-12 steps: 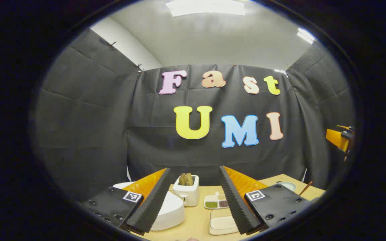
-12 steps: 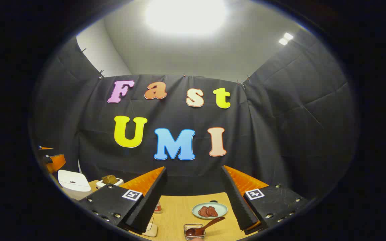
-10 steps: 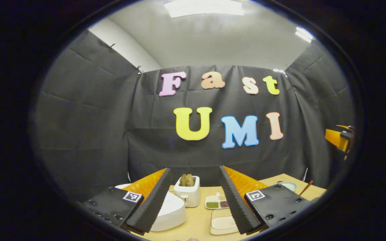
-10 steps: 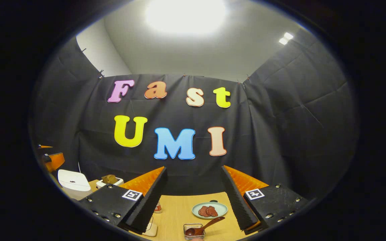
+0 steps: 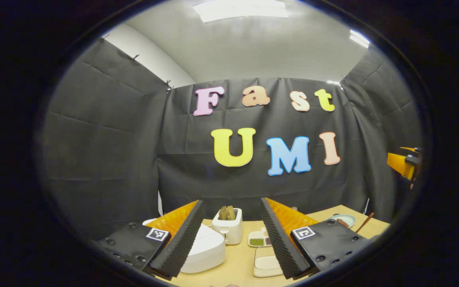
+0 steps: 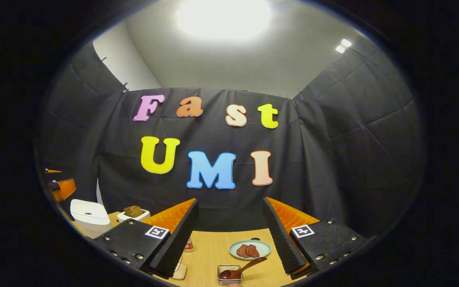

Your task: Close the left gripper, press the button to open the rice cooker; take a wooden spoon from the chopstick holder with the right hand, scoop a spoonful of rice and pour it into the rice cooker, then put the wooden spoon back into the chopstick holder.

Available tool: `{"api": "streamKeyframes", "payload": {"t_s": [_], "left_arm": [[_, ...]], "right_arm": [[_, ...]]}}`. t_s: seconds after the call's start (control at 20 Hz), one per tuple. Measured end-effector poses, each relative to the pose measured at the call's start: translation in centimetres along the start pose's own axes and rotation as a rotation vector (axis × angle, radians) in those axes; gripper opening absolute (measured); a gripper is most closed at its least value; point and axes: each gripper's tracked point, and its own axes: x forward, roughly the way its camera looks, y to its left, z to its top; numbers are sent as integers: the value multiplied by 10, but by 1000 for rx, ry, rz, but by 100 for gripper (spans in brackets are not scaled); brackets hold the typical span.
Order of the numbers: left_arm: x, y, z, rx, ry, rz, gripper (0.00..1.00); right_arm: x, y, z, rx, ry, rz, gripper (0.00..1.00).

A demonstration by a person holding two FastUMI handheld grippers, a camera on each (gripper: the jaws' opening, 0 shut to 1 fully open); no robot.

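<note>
**Both grippers raised above the worktop, jaws apart**

Left gripper view: the left gripper (image 5: 231, 235) is held above the wooden worktop (image 5: 239, 263) with its jaws spread wide and nothing between them. The white rice cooker (image 5: 205, 249), lid down, stands toward the worktop's left edge, partly behind the left finger. Just beside it, toward the back edge, stands a white toaster (image 5: 228, 230) with bread slices in its slots. A divided dish of grains (image 5: 258, 240) lies beside the toaster, with a shallow tray of rice (image 5: 265, 266) nearer the front edge.

Right gripper view: the right gripper (image 6: 231, 235) also hovers with jaws apart, empty. Between its fingers, near the front edge, the wooden spoon (image 6: 242, 269) leans in a small clear holder (image 6: 229, 275). Behind it a pale green plate (image 6: 250, 250) carries dark reddish pieces. The rice cooker (image 6: 89, 216) and toaster (image 6: 133, 213) appear at the far left.
</note>
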Motion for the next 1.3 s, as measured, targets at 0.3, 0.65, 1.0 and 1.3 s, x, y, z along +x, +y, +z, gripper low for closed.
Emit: {"api": "streamKeyframes", "payload": {"t_s": [0.3,0.65,1.0,1.3], "left_arm": [[-6,9,1,11,-9,21,96],[-10,22,1,0,-15,36,83],[-11,22,3,3,-15,8,41],[-18,36,7,20,-42,37,8]], "right_arm": [[-2,5,-3,-14,5,20,96],[-3,12,-6,-22,17,39,96],[-3,19,-5,-16,14,45,96],[-11,27,-6,-15,17,53,96]]}}
